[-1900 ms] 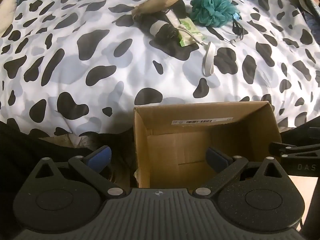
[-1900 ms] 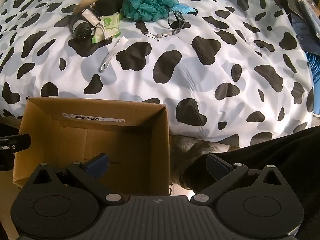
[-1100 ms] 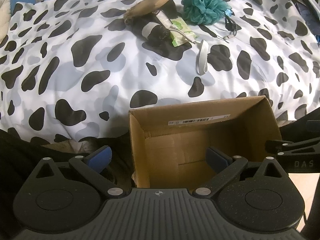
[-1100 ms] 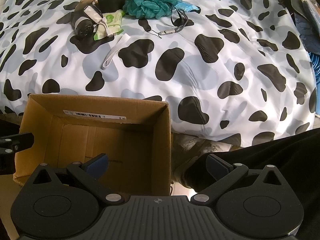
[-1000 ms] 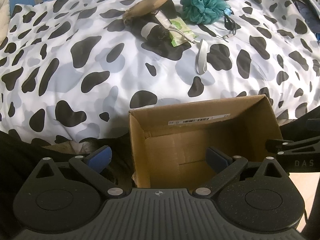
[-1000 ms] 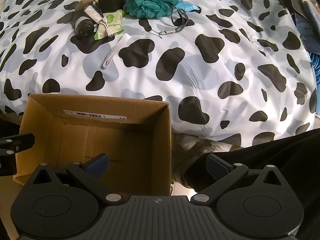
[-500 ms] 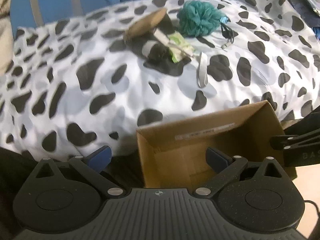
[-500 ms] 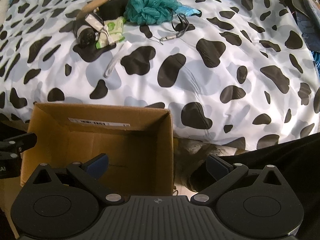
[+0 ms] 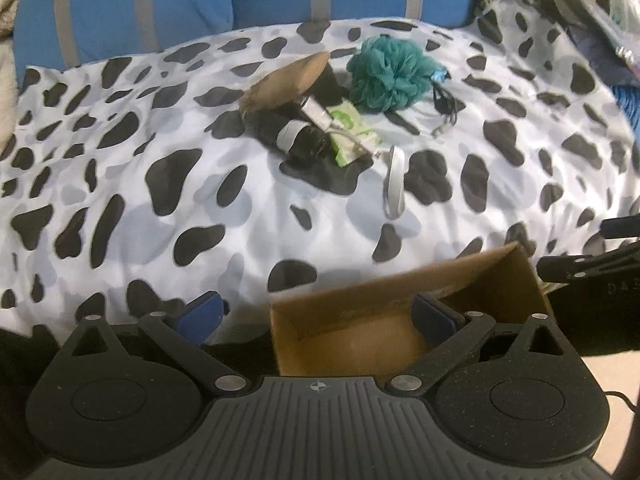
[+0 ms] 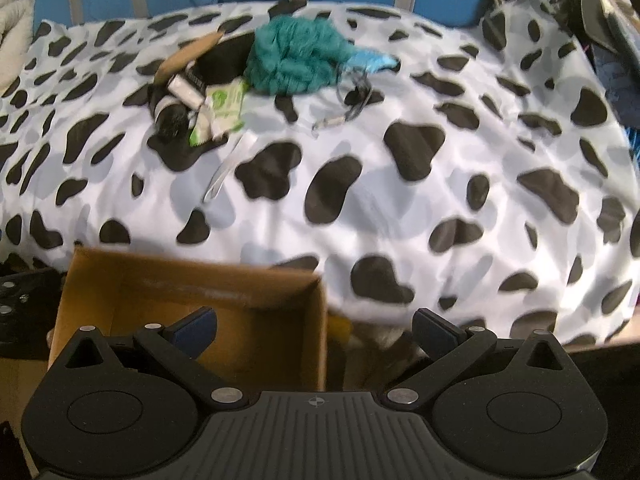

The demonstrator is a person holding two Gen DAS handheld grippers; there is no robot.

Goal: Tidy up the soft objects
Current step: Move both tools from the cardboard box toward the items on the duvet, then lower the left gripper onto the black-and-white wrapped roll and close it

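Clutter is gathered near the far edge of the bed [image 9: 240, 216]: a teal bath pouf [image 9: 390, 74], a tan pouch [image 9: 286, 82], a black rolled item [image 9: 296, 138], a green packet [image 9: 352, 134], a white strap [image 9: 394, 182] and a dark cord [image 9: 444, 106], most of them touching or overlapping. The cardboard box [image 9: 360, 334] sits open and seemingly empty at the near edge. Both the left hand-held gripper [image 9: 316, 316] and the right hand-held gripper [image 10: 314, 326] are spread wide with nothing between the fingers, well apart from the pile.

Several risks are judged likely. Because the items are tangled, a neighbour may be dragged along when one is pinched. The pouf is expected to compress and slip from a shallow grip. The strap lies flat on soft bedding, so the quilt may be pinched with it. The light box may be tipped or pushed off if it is knocked. Both views are blurred, so fine detail cannot be told.
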